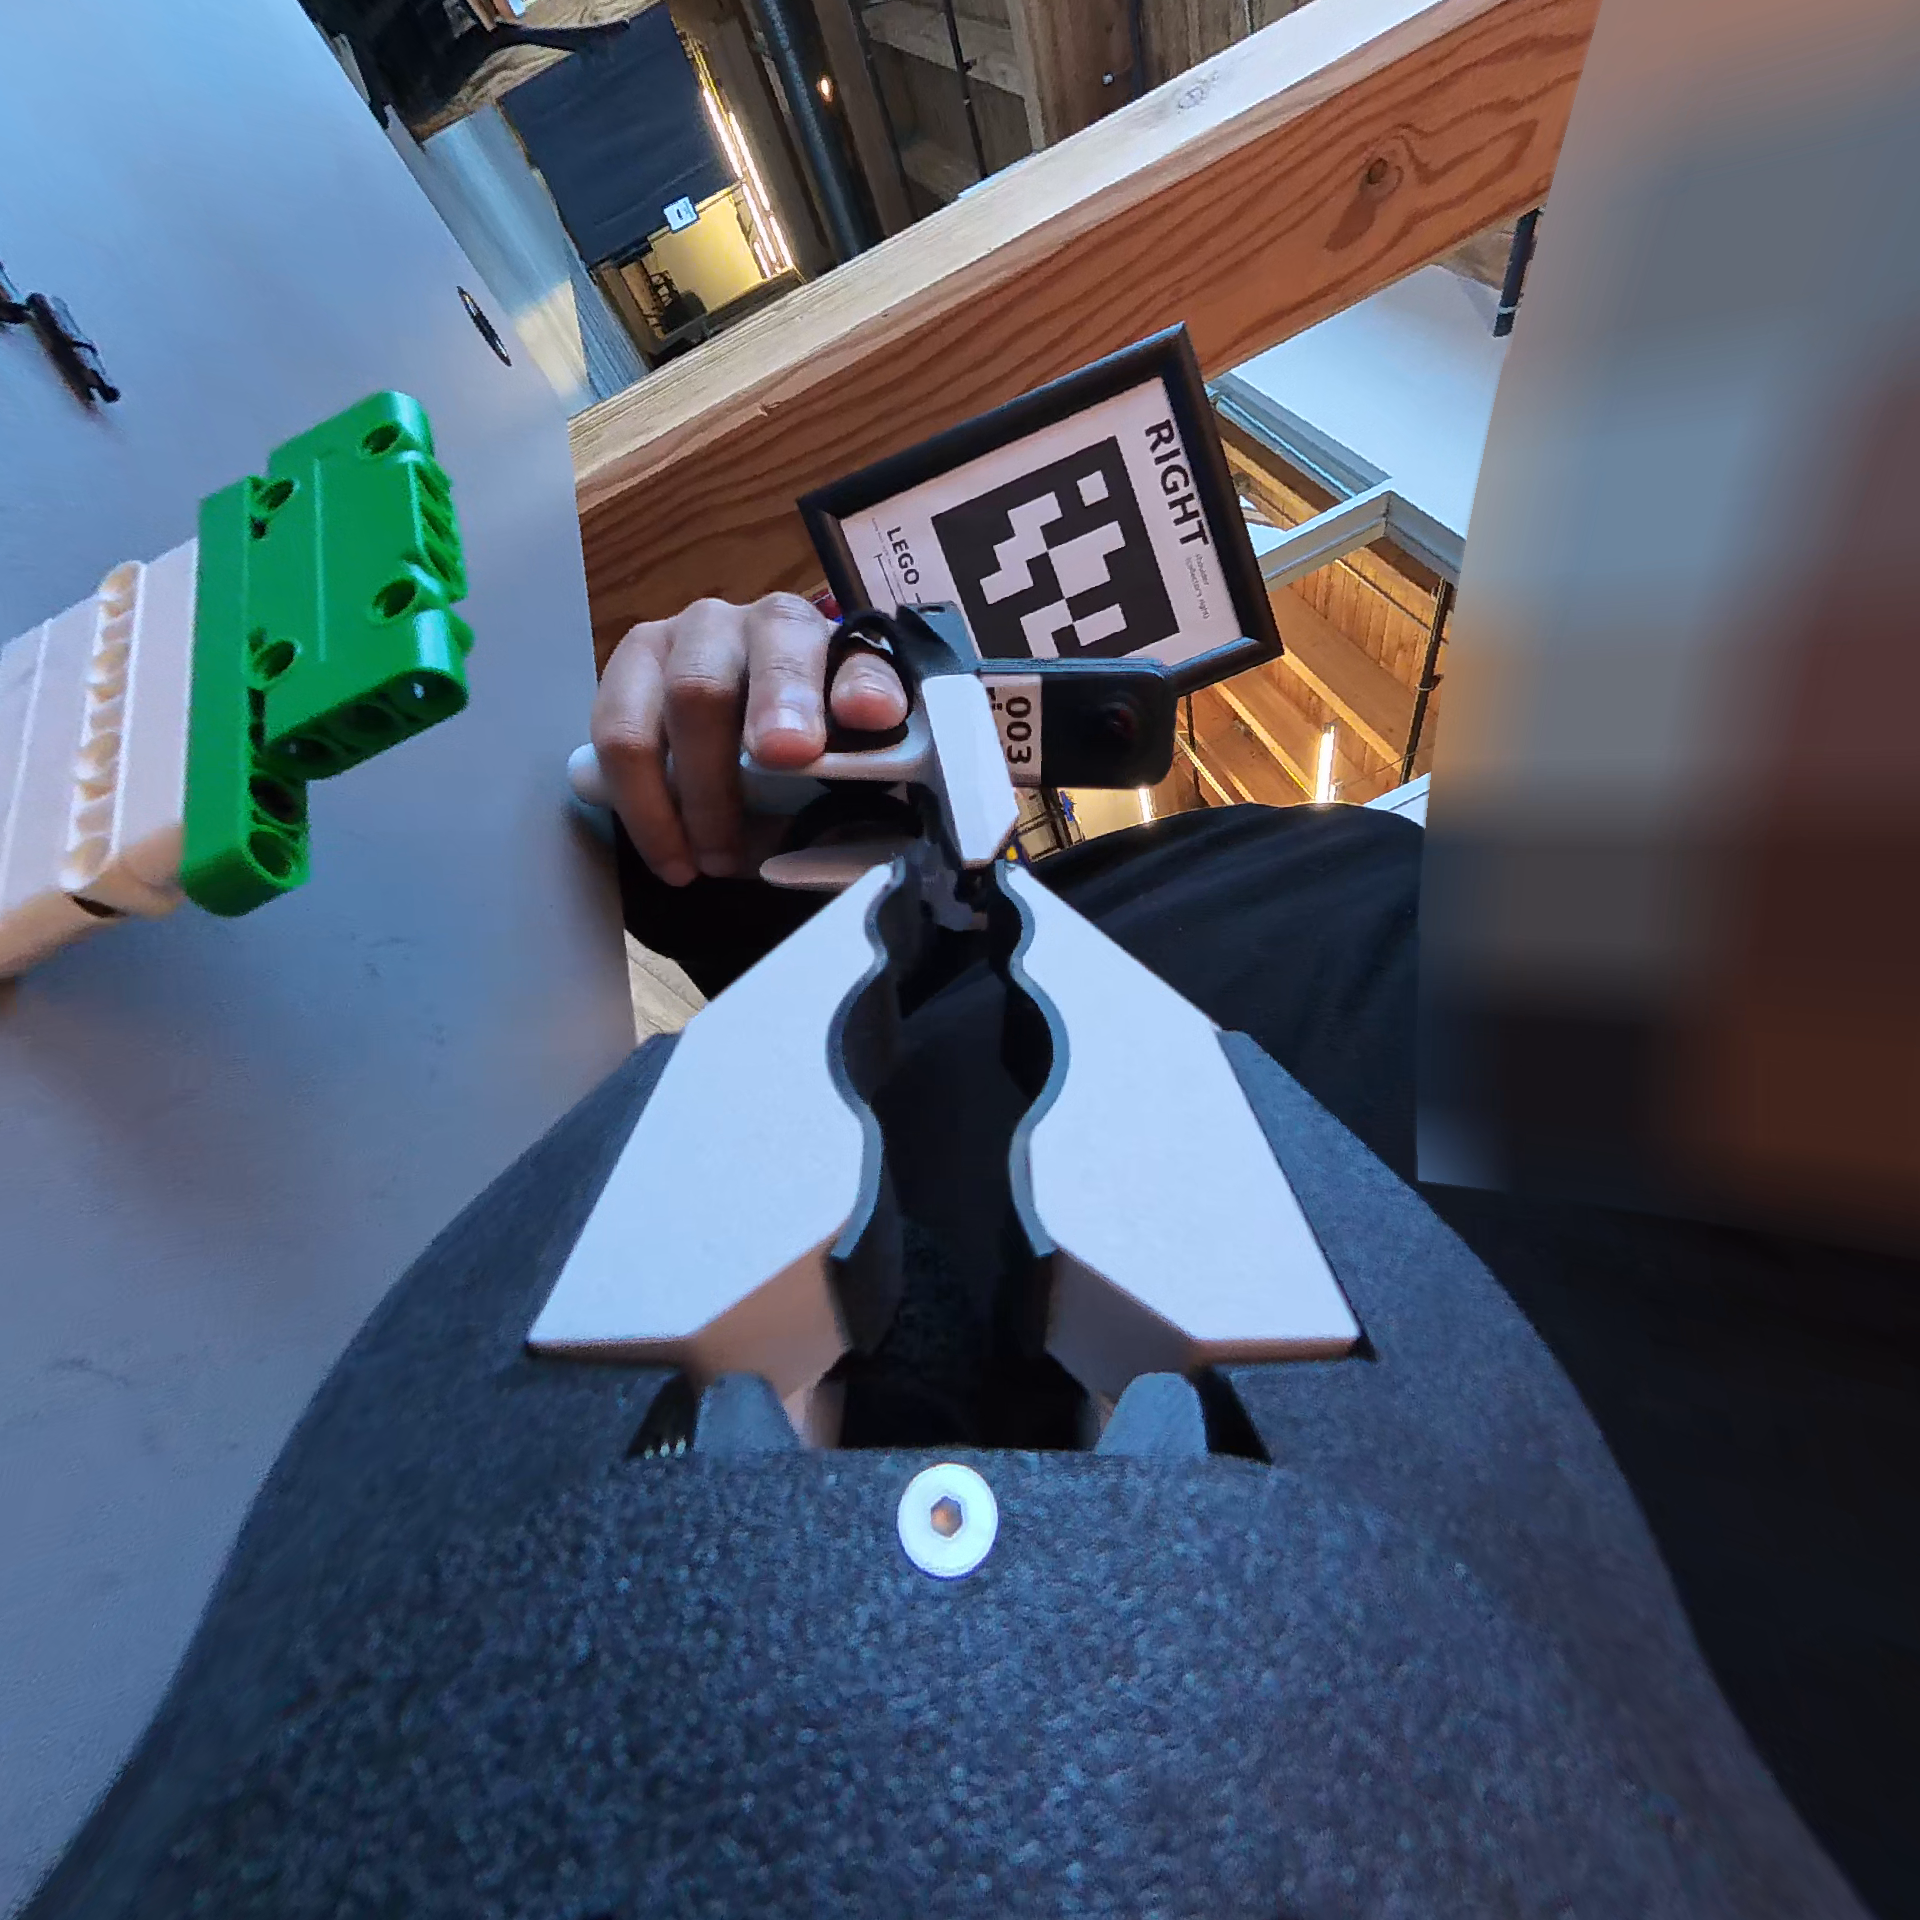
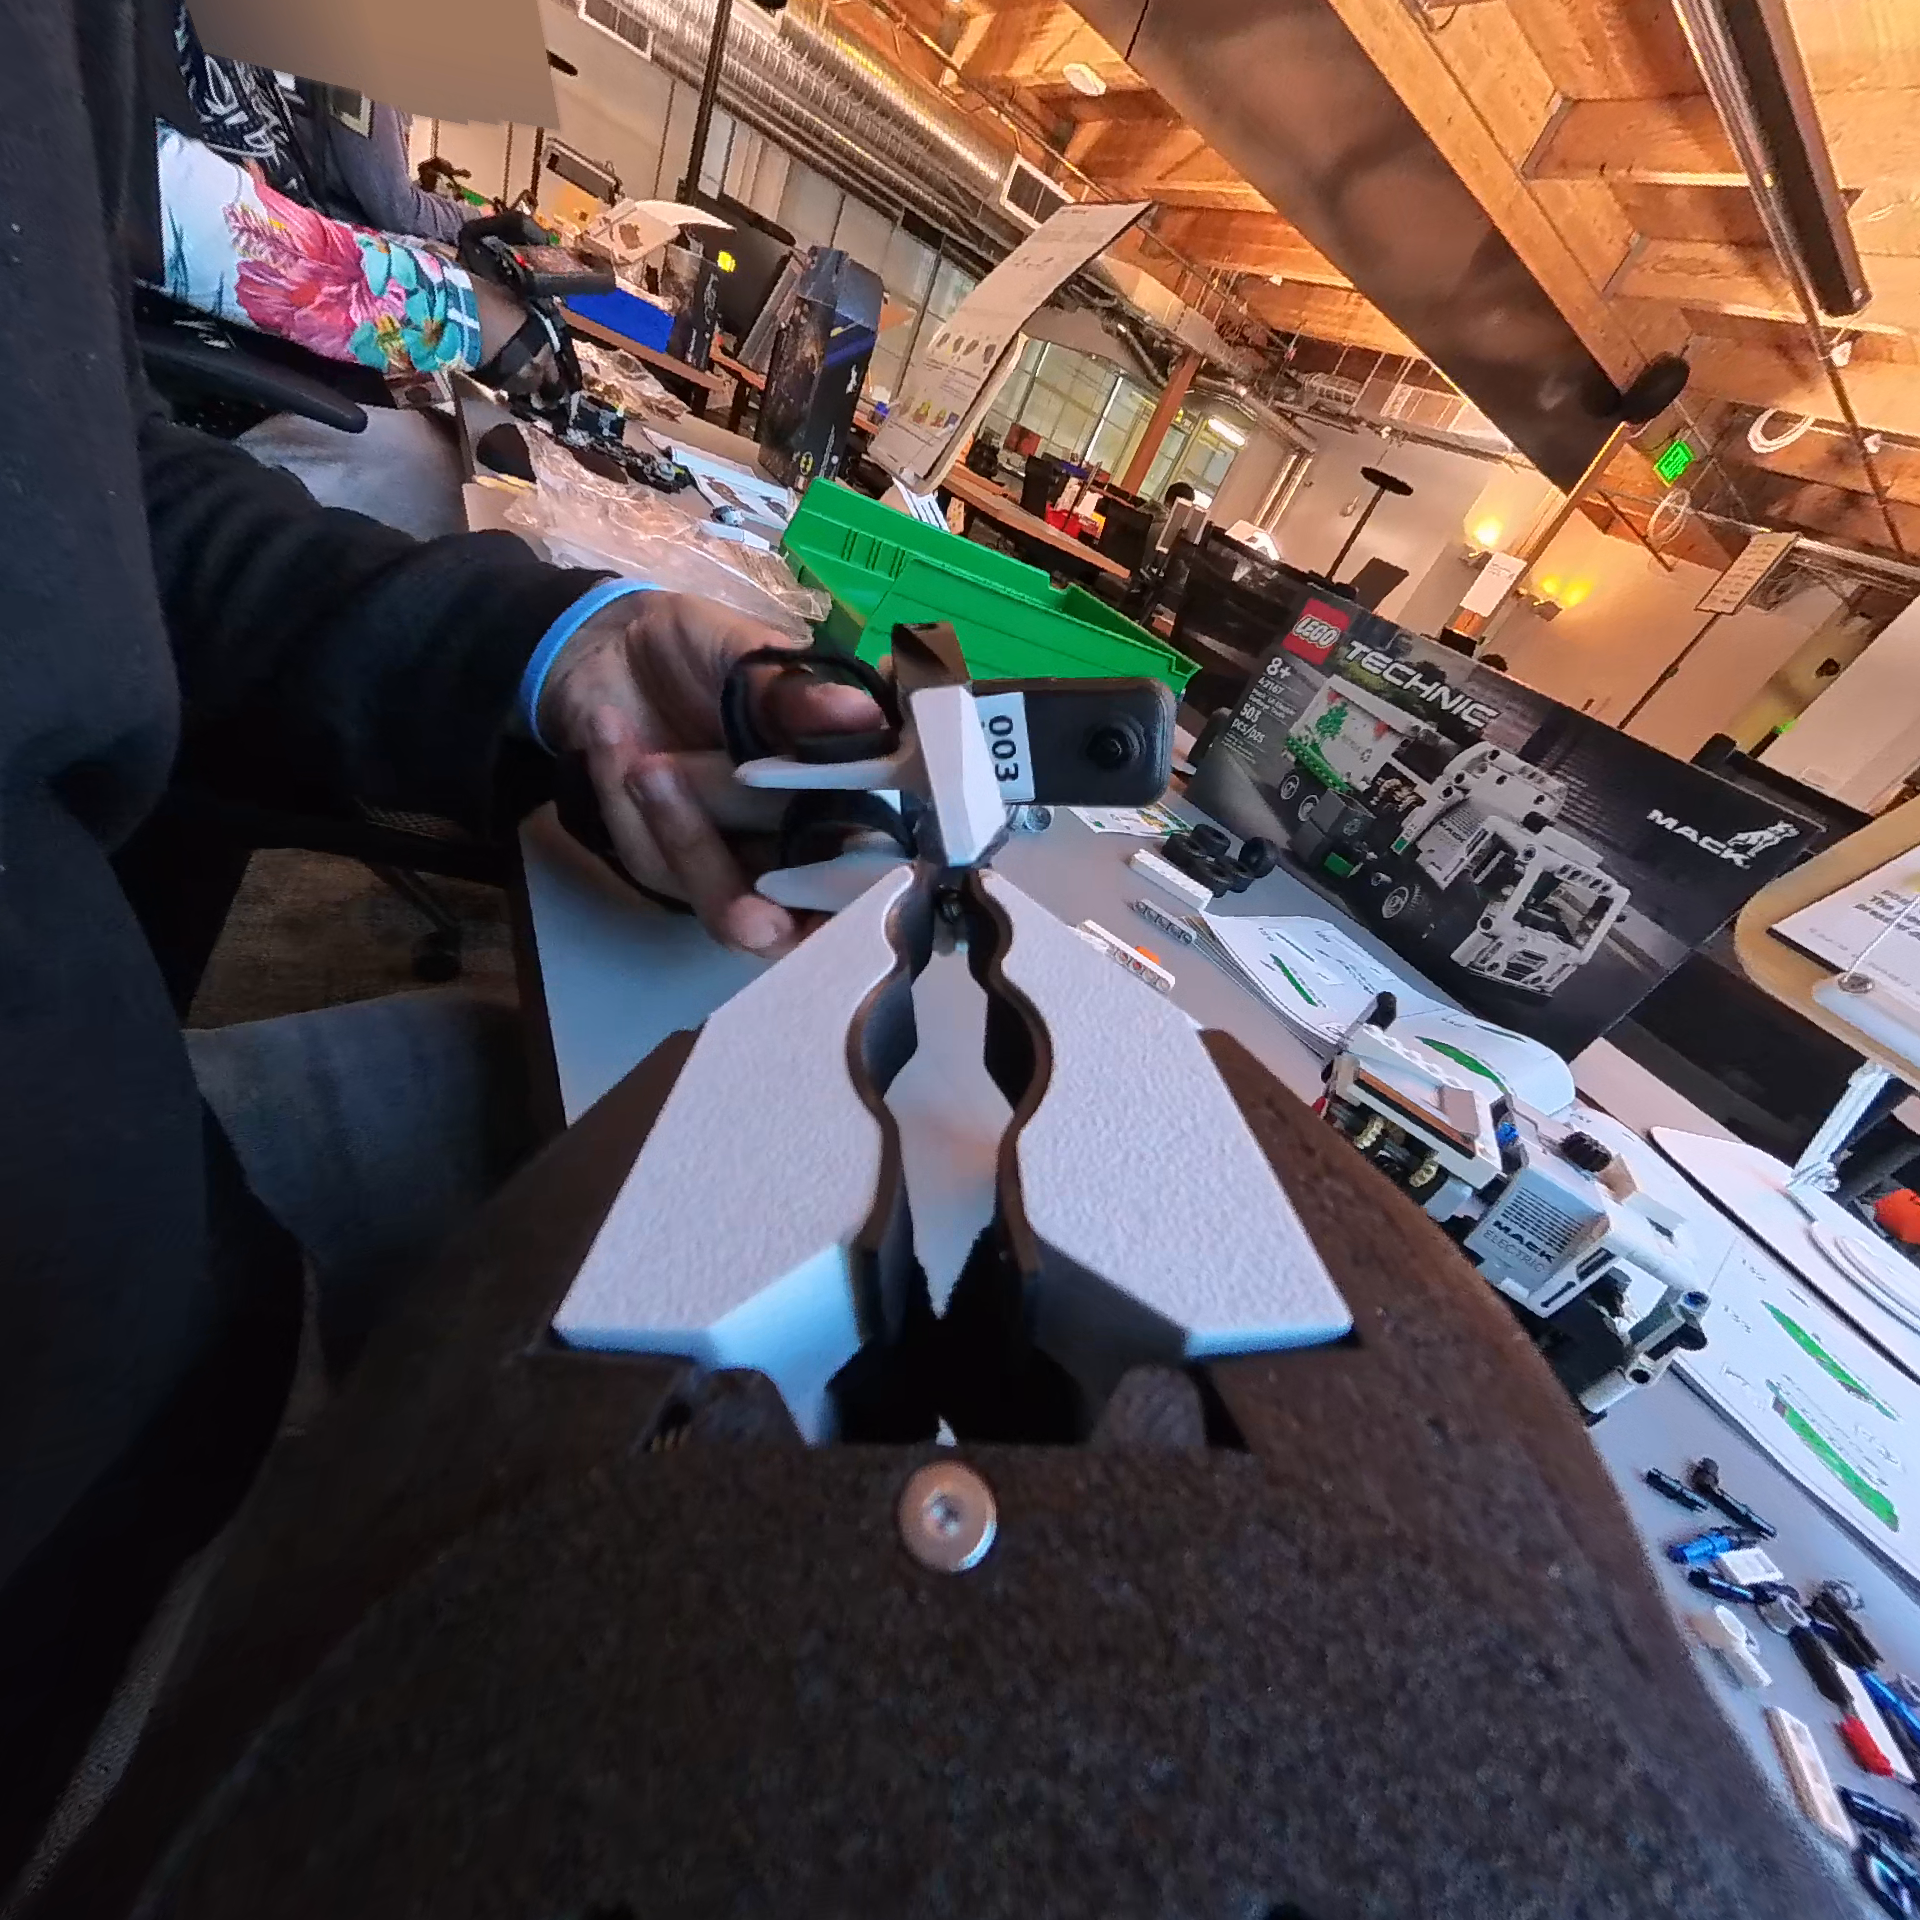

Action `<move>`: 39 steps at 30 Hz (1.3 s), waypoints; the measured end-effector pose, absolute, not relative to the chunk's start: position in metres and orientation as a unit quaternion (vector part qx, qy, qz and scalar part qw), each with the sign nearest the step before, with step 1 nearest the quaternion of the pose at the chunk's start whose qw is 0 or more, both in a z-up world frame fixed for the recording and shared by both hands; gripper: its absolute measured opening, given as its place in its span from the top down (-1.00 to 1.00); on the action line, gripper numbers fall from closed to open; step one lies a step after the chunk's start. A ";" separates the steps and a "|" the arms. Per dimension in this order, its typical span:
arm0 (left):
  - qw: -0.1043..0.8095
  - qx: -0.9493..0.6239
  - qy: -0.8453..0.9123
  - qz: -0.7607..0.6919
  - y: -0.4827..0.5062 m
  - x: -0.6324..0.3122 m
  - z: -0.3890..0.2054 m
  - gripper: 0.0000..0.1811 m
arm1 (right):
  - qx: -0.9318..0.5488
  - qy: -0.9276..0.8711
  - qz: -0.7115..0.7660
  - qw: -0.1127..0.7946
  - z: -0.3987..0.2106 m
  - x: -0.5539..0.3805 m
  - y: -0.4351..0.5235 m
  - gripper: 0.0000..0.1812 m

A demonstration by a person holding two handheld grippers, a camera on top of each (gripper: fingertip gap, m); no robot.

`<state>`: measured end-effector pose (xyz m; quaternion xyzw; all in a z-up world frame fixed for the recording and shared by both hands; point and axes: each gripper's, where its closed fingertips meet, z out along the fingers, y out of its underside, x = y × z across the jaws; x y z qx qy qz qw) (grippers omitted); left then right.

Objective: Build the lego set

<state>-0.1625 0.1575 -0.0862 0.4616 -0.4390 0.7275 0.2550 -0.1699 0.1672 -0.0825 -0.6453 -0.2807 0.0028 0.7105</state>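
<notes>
Out over the table edge, both grippers meet nose to nose: the left gripper (image 1: pixel 951 883) and the right gripper (image 2: pixel 951 894) each have their white fingers drawn in close at the tips, and between those tips sits a small dark part (image 1: pixel 951 904), tiny and hard to make out, so which claw is truly pinching it I cannot tell. Seen from the left wrist, the right hand (image 1: pixel 727 717) grips its tool with a framed marker card (image 1: pixel 1049 540) above it and a wooden beam (image 1: pixel 1039 270) behind. That same view catches something the other misses: a green Technic beam assembly (image 1: pixel 322 644), studded with round pin holes, joined end-on to a white beam section (image 1: pixel 94 738) and lying on the grey table (image 1: pixel 312 1091) to the left, well apart from the grippers. Swing to the right wrist view and the bench opens up: the left hand (image 2: pixel 665 748) in a dark sleeve with a blue wristband, a partly built white truck (image 2: pixel 1496 1195) with black chassis on the right, an instruction booklet (image 2: pixel 1299 966) open behind it, and the set's box (image 2: pixel 1486 831) standing upright beyond. A green bin (image 2: pixel 966 592) sits farther back, small black tyres (image 2: pixel 1226 857) near the box, and loose blue and black pins (image 2: pixel 1766 1600) scattered at the lower right.
</notes>
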 end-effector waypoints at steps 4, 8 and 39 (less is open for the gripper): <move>0.258 0.460 -0.441 0.726 0.156 -0.163 -0.087 0.90 | -0.646 -0.279 0.004 0.710 -0.083 -0.169 0.167 0.95; 0.257 0.456 -0.444 0.727 0.155 -0.164 -0.085 0.96 | -0.647 -0.278 0.010 0.710 -0.084 -0.169 0.167 0.95; 0.258 0.470 -0.448 0.715 0.158 -0.162 -0.089 0.98 | -0.663 -0.274 0.019 0.696 -0.090 -0.165 0.167 0.95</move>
